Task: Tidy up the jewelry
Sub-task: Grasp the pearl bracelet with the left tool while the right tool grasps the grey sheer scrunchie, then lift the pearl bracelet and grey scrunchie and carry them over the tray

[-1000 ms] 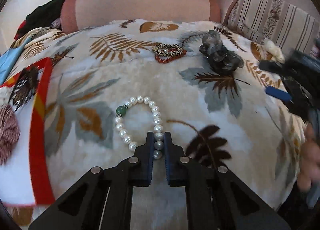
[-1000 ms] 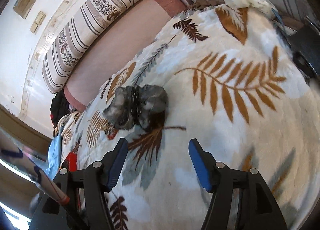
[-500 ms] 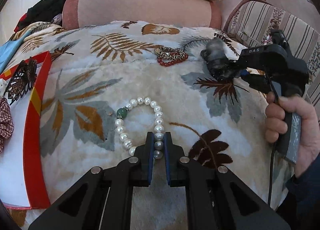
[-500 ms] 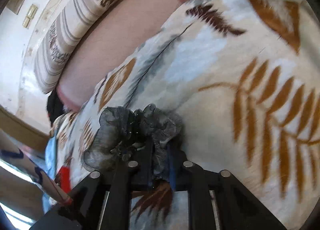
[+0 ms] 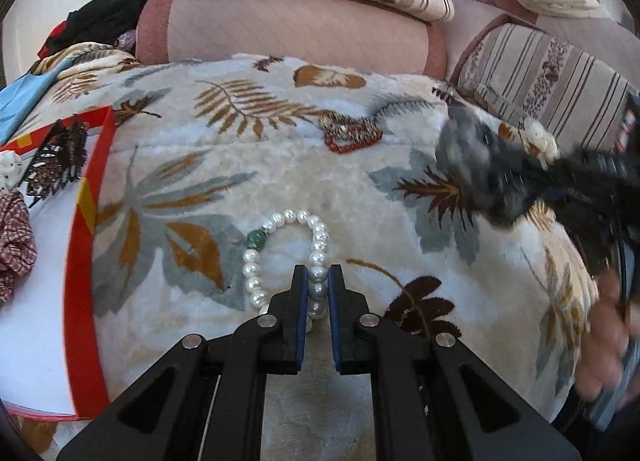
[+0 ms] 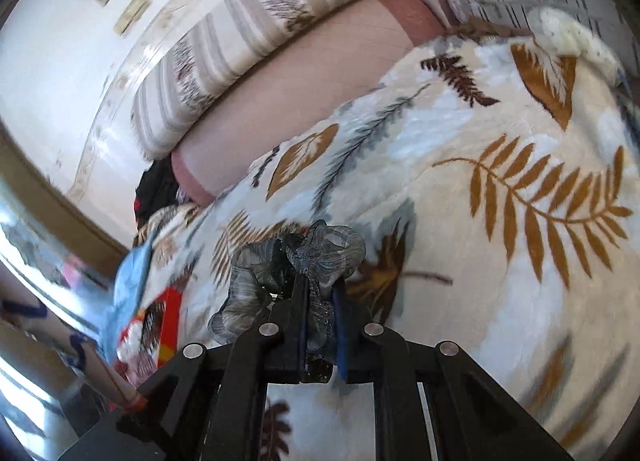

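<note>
Left claw (image 5: 318, 293): pressed together on the white pearl bracelet with one green bead (image 5: 288, 257); a few pearls sit pinched between the blue-lined fingers, so the strand cannot roll off the plush.
Bracelet's free part: it curls ahead and to the left of the left claw, lying on the cream fleece blanket printed with brown and grey leaves (image 5: 240, 165); the grip looks like the start of a lift, not yet off the blanket.
Right claw (image 6: 320, 325): pinching the grey sheer ruffled hair scrunchie (image 6: 296, 261) by one fold; the rest of the fabric billows ahead and to the left of the fingers, which suits a soft thing that has no firm edge.
Scrunchie's height: it seems clear of the blanket, though blur makes this uncertain.
Ahead of the left claw, further off: a small heap of red and gold beaded bracelets (image 5: 350, 133) lies untouched on the blanket, likely waiting its turn.
Left of the left claw: a white tray with a red rim (image 5: 86, 245) holds a brown beaded hair clip (image 5: 56, 157) and a checked red scrunchie (image 5: 14, 245), so it reads as the collecting place.
Judgement: both held pieces are probably bound for that tray.
</note>
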Motion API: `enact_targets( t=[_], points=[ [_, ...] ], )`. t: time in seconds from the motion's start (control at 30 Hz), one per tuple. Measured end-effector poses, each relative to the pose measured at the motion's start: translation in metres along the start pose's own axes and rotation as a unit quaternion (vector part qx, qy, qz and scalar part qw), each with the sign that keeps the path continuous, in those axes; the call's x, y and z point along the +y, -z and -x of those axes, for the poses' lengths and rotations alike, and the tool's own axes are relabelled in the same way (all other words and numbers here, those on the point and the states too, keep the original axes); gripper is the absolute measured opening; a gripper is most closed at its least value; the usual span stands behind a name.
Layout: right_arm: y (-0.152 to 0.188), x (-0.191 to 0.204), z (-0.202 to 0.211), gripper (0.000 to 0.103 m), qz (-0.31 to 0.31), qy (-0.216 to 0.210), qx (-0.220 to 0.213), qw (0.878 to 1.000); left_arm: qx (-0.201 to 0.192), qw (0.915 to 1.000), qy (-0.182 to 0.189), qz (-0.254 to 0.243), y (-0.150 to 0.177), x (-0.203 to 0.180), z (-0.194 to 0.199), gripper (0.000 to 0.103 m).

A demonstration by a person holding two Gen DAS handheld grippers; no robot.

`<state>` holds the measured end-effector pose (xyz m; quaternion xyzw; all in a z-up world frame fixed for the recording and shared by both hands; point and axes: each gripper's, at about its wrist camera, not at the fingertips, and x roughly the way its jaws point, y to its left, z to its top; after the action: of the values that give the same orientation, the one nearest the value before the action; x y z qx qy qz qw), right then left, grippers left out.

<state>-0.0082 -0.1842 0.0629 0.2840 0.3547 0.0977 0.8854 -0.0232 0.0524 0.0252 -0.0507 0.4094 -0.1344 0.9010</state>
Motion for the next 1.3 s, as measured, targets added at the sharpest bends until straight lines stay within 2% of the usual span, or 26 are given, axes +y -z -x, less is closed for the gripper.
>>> enact_targets(
  t=[0.2, 0.53, 0.8, 1.3],
  points=[
    [0.031, 0.023, 0.019, 0.012, 0.065, 0.022, -0.001, 0.998, -0.018, 0.9998, -0.009, 0.005, -0.001, 0.004, 0.010, 0.009],
    [0.057, 0.030, 0.043, 0.012, 0.093, 0.020, -0.004, 0.995, -0.052, 0.9986, -0.014, 0.002, 0.007, 0.002, 0.041, 0.009],
    [0.066, 0.041, 0.060, 0.012, 0.110, 0.010, -0.024, 0.994, -0.083, 0.9963, -0.020, 0.011, 0.014, 0.008, 0.070, 0.009],
    [0.072, 0.047, 0.065, 0.012, 0.125, 0.004, -0.030, 0.992, -0.095, 0.9948, -0.037, -0.003, 0.019, 0.004, 0.080, 0.009]
  ],
)
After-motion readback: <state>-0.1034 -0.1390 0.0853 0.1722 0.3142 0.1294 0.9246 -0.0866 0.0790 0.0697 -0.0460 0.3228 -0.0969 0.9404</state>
